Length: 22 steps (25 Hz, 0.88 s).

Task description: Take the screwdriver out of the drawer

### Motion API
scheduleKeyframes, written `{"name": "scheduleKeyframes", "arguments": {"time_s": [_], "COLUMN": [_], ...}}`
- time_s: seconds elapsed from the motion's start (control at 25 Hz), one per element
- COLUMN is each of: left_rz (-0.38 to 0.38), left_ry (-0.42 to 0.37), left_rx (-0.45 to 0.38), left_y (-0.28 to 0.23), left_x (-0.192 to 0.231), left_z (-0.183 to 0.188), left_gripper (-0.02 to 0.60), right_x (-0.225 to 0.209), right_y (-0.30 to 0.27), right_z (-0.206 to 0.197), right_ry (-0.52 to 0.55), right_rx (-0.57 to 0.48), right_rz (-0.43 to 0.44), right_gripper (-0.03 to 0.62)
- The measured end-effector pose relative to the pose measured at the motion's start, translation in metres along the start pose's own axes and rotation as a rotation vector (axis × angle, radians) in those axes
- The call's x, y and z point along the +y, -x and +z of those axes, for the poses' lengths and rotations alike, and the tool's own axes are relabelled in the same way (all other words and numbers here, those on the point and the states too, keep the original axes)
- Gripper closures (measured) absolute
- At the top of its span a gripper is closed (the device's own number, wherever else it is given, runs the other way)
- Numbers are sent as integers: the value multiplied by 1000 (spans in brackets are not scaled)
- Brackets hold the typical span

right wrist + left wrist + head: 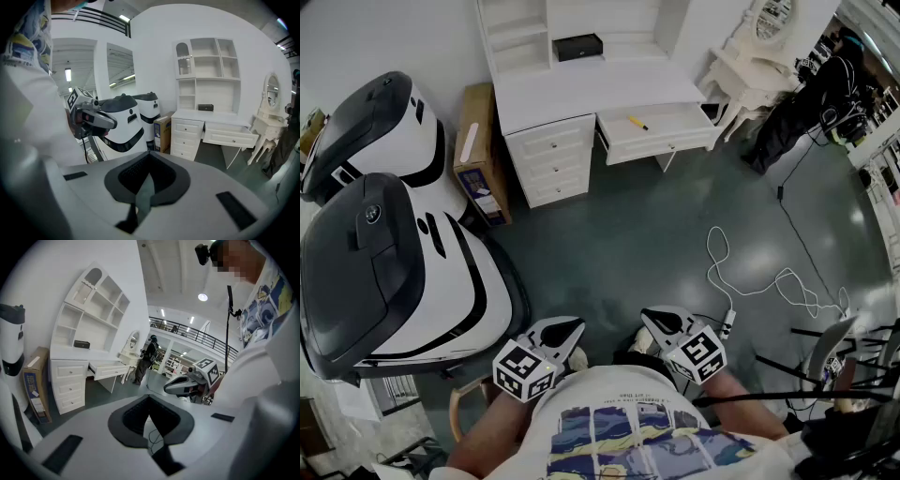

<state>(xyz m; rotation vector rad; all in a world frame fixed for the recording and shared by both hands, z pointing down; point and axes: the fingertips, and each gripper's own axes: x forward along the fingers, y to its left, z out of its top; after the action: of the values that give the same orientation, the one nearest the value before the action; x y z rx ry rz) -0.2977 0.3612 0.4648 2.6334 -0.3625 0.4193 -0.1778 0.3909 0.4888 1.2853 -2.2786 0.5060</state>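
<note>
Screwdriver [637, 123], yellow, lies in the open drawer [670, 145] of a white desk [581, 94] standing on a dark glossy floor [656, 234], well ahead of both claws. Its long axis runs slantwise across the drawer, and the tip end is too small to tell. Left gripper [574, 326] and right gripper [649, 317] sit close to the person's torso, jaws closed together, gripping and touching nothing.

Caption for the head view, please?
Left gripper and right gripper are shut, far from the screwdriver in the open drawer.
</note>
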Motion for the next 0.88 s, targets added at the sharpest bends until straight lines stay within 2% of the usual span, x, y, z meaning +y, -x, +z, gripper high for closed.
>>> {"name": "scheduleKeyframes", "arguments": {"time_s": [0.24, 0.52, 0.64, 0.88], "left_rz": [-3, -14, -10, 16], "left_ry": [18, 0, -15, -42], "left_rx": [-2, 32, 35, 28], "left_y": [10, -5, -29, -110], "left_x": [9, 14, 9, -5], "left_z": [-8, -8, 2, 45], "left_gripper": [568, 568, 568, 568], "right_x": [15, -4, -29, -111], "right_y": [-9, -4, 3, 28], "right_z": [8, -2, -8, -15], "right_ry": [24, 7, 4, -15], "right_rx": [17, 25, 22, -10], "right_rz": [6, -4, -4, -15], "right_gripper": [571, 571, 571, 568]}}
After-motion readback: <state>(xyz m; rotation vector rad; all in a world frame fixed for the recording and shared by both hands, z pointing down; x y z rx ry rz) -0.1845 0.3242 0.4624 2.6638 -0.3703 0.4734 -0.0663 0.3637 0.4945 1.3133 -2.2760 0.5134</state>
